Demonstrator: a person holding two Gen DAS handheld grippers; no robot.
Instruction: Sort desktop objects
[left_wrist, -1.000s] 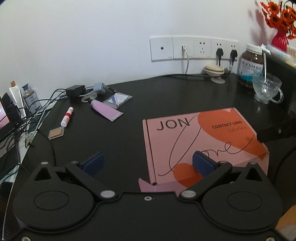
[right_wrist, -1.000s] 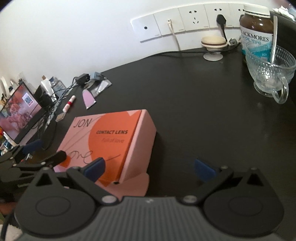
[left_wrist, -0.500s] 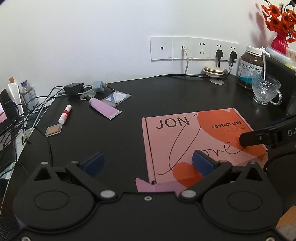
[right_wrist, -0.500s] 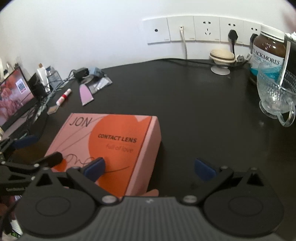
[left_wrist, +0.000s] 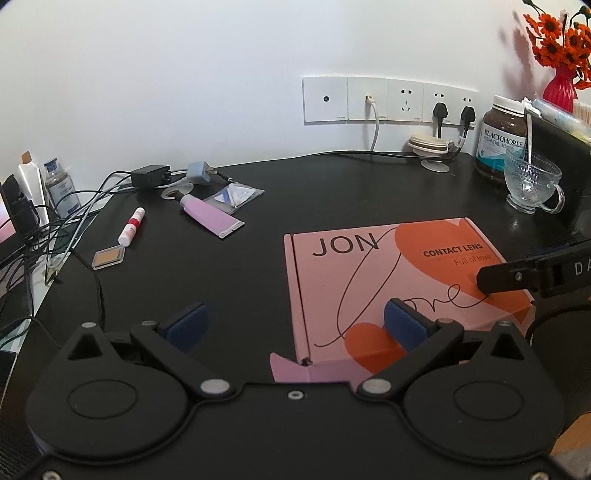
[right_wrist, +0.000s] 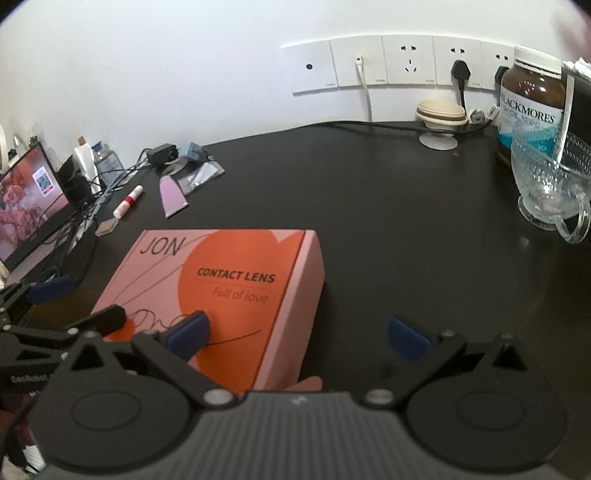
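Note:
A pink and orange contact-lens box (left_wrist: 388, 280) (right_wrist: 229, 291) lies closed on the black desk (left_wrist: 332, 192). My left gripper (left_wrist: 295, 325) is open, straddling the box's near left corner, its right pad above the lid. My right gripper (right_wrist: 297, 334) is open too, straddling the box's near right edge with its left pad over the lid. Each gripper shows in the other's view, at the box's side. Farther back left lie a purple tube (left_wrist: 210, 219), a red-and-white stick (left_wrist: 132, 231), a small tan case (left_wrist: 108, 257) and a clear sachet (left_wrist: 234, 195).
A glass cup with a spoon (left_wrist: 532, 182) (right_wrist: 554, 173) and a brown supplement jar (left_wrist: 504, 136) stand back right, near a red vase of orange flowers (left_wrist: 559, 55). Chargers and tangled cables (left_wrist: 55, 221) crowd the left edge beside a lit screen (right_wrist: 29, 206). Wall sockets (left_wrist: 388, 99) with plugs sit behind.
Both grippers drew back and settled nearer the box's front corners. The right gripper swung left, so its finger now shows over the box's right side in the left wrist view.

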